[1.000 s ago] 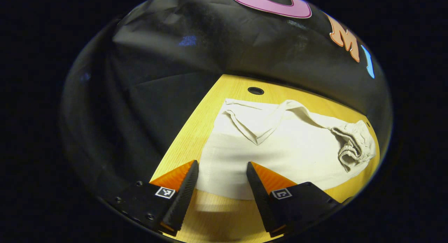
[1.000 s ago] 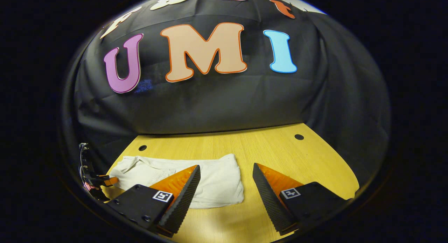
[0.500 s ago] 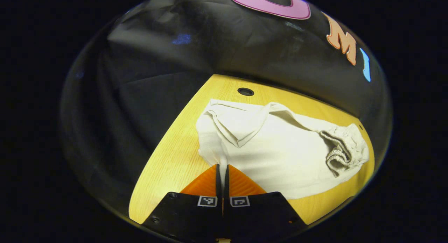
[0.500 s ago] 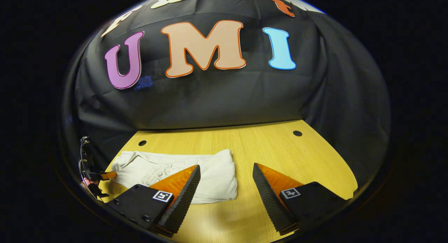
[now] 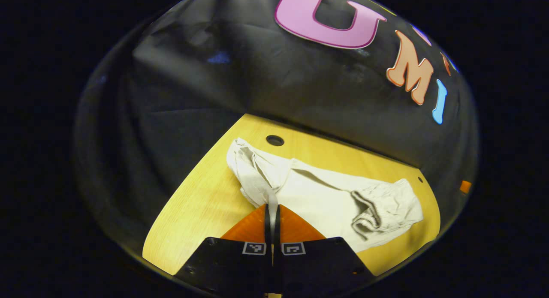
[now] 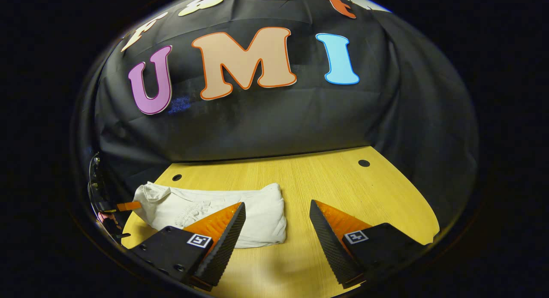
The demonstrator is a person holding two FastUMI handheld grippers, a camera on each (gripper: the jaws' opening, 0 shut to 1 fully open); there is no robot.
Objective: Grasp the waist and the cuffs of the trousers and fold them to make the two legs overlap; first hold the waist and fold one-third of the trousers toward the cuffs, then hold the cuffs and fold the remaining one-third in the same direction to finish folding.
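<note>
The left gripper (image 5: 272, 212) is pinching the cuff end of the cream cotton trousers (image 5: 326, 199), lying on the yellow wooden tabletop (image 5: 201, 203), probably for the last fold. The right gripper (image 6: 276, 229) is hovering, fingers spread wide.

trousers (image 5: 317, 199): off-white, plain cloth; the gathered waist band (image 5: 364, 212) shows darker grey shadow in its ribbing
table (image 6: 343, 186): yellow wood with fine, pale grain lines running near to far
table holes (image 6: 364, 163): small, round, black
booth wall (image 6: 266, 122): black, creased cloth
gripper markers (image 6: 354, 236): small black-and-white square patterns on black bodies
</note>
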